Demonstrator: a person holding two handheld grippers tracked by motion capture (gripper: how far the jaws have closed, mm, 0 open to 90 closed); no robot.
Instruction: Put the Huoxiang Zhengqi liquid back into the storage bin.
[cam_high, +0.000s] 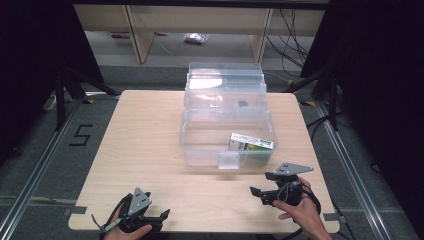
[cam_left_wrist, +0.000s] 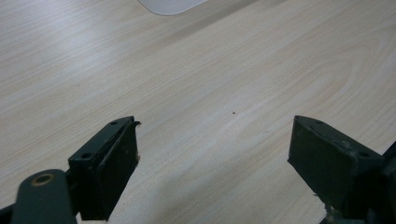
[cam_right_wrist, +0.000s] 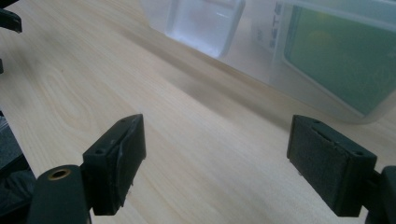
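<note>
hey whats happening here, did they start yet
A person sits at a wooden table with a two-jaw gripper in each hand. The left gripper and right gripper both rest near the table's near edge with jaws wide apart, holding nothing. Ahead of them stands a clear plastic box with its lid swung up and back. A green-and-white carton lies inside the box, at its right end. Neither gripper touches the box.

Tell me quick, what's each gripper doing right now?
Left gripper: open, holding nothing, over the table.
Right gripper: open, holding nothing, near the clear box.
</note>
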